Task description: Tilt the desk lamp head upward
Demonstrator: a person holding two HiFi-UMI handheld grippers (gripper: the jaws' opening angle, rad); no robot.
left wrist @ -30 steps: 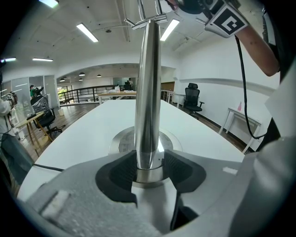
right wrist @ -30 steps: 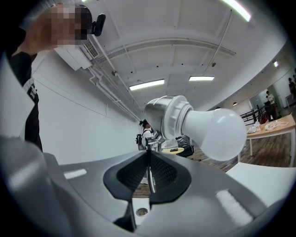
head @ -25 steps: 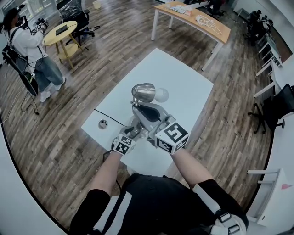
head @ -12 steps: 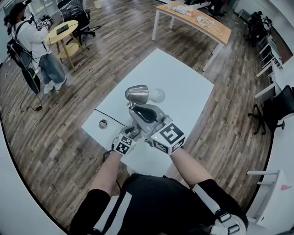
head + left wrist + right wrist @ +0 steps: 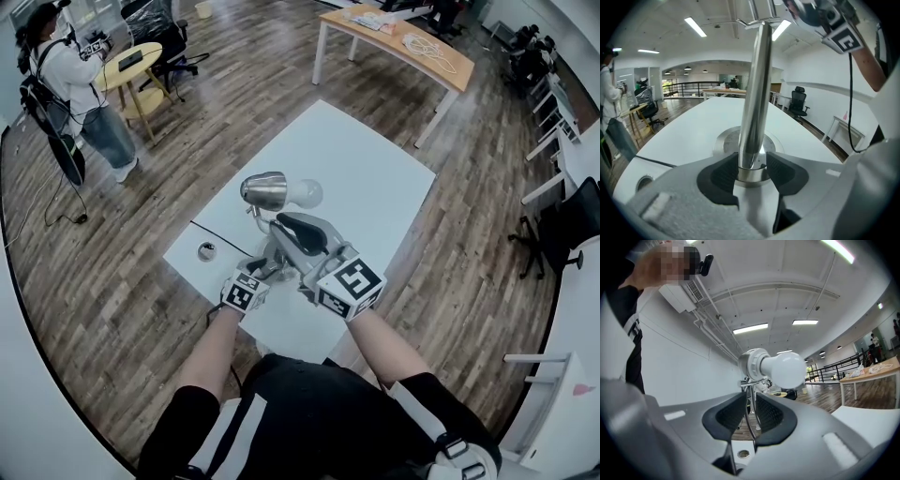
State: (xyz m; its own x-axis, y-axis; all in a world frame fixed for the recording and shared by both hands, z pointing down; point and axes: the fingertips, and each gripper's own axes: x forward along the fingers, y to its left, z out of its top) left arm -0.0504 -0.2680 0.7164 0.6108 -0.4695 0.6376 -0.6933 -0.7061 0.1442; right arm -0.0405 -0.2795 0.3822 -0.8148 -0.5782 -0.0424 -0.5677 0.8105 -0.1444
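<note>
Desk lamp head point(image 5: 265, 190) sits above the white table point(image 5: 375, 159), its long axis running left to right across the head view, metal shade on the left and white bulb point(image 5: 306, 194) sticking out to the right. From the right gripper view the axis looks about level, bulb end again to the right. The joint between head and upright pole point(image 5: 755, 93) is hard to make out, and in the head view both grippers cover the lower pole and the round base point(image 5: 725, 140). In the left gripper view the head is cut off at the top edge. The left gripper point(image 5: 751, 160) has its pads clamped on the pole just above the base, well below the head. The right gripper point(image 5: 751, 401) sits just under and behind the head. Its jaws are opening with a narrow gap, and a thin metal rod of the lamp runs through that gap without either pad pressing it; I can't tell which part the rod is.
</note>
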